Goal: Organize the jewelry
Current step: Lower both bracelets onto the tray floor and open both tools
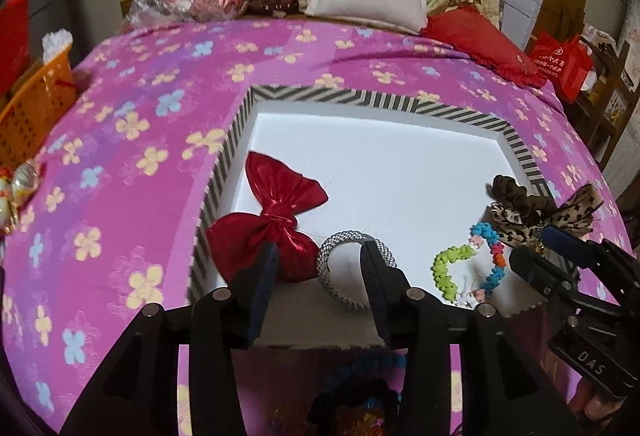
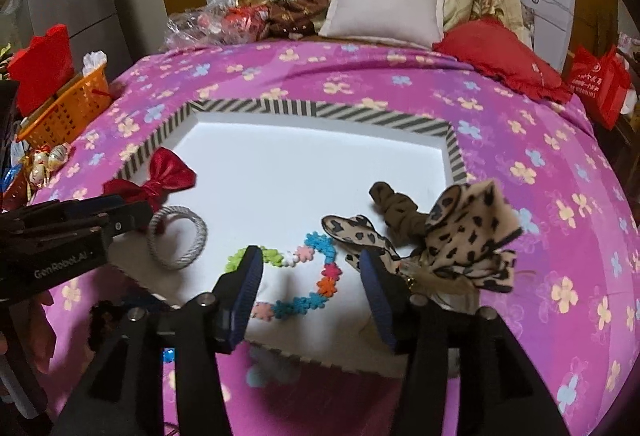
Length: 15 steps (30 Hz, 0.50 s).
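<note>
A white tray [image 2: 256,107] with a striped rim lies on the bed [image 2: 520,123] and holds the jewelry: a red bow [image 1: 276,220] at its left, a grey bangle [image 1: 340,256] just beside it, a beaded flower chain [image 2: 316,276] in the middle, and a brown scrunchie [image 2: 396,207] touching a leopard bow [image 2: 468,244] at the right rim. The left gripper [image 1: 318,280] hangs over the bangle with jaws apart, holding nothing. The right gripper [image 2: 310,290] stands open over the chain.
</note>
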Each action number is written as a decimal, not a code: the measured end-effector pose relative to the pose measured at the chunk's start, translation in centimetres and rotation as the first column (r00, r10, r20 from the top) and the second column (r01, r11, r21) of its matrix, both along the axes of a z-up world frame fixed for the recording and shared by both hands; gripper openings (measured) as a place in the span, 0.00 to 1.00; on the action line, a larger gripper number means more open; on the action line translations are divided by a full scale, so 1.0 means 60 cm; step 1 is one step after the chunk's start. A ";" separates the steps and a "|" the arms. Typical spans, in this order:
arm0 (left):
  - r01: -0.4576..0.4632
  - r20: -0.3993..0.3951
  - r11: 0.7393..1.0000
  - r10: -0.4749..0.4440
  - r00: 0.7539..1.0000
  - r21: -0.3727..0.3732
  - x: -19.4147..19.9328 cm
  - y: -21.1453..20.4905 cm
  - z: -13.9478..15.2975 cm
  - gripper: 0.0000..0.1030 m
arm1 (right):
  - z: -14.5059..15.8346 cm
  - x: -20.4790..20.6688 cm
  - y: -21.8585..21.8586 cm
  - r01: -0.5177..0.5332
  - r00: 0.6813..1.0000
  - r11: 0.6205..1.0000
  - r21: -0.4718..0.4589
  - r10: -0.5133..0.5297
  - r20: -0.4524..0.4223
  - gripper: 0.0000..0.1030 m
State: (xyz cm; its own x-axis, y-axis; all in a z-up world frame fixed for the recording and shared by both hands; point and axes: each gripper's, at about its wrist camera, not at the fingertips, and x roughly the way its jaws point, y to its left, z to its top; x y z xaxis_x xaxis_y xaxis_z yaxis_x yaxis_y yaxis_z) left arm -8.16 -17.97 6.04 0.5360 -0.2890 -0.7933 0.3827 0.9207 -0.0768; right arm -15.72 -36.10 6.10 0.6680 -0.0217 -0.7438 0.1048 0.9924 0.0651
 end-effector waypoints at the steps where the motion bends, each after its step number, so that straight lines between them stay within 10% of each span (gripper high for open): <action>1: 0.001 0.015 1.000 -0.001 1.000 0.006 -0.006 0.002 0.005 0.24 | 0.006 -0.008 0.003 -0.001 1.000 1.000 0.005 0.001 0.010 0.56; 15: -0.007 0.067 1.000 0.006 0.998 0.009 -0.098 0.061 0.034 0.25 | 0.045 -0.109 0.048 -0.040 0.997 0.999 0.029 0.038 0.070 0.69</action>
